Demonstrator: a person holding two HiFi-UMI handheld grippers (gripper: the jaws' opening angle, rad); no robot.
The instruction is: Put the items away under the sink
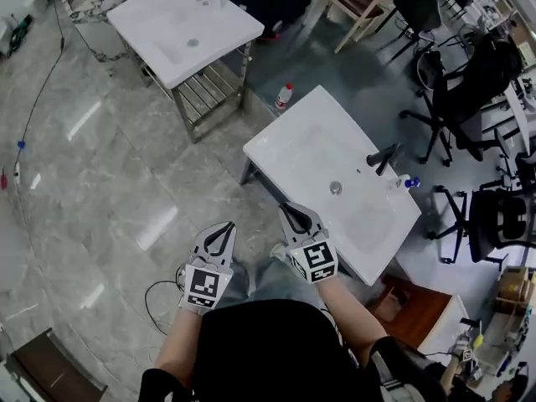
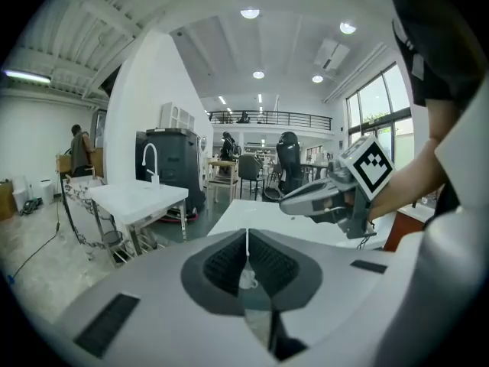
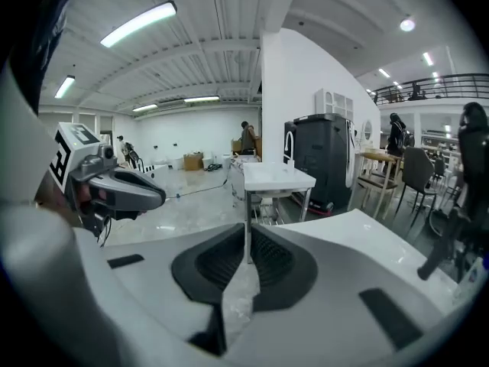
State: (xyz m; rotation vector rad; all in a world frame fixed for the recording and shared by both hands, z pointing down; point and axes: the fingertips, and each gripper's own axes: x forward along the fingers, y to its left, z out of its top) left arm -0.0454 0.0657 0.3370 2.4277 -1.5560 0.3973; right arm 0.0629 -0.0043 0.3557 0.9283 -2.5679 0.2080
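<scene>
Just ahead of the closed right hand-held gripper (image 1: 289,210) stands the sink (image 1: 310,149).

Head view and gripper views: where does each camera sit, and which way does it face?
Head view: on the person's head, steeply down at the near sink; both forearms, left claw, right claw show.
Left gripper view: on the left claw, along its shut jaws toward the far sink; right claw shows.
Right gripper view: on the right claw, toward the far sink; left claw shows.
Shared: both gripper views see the far sink.
</scene>
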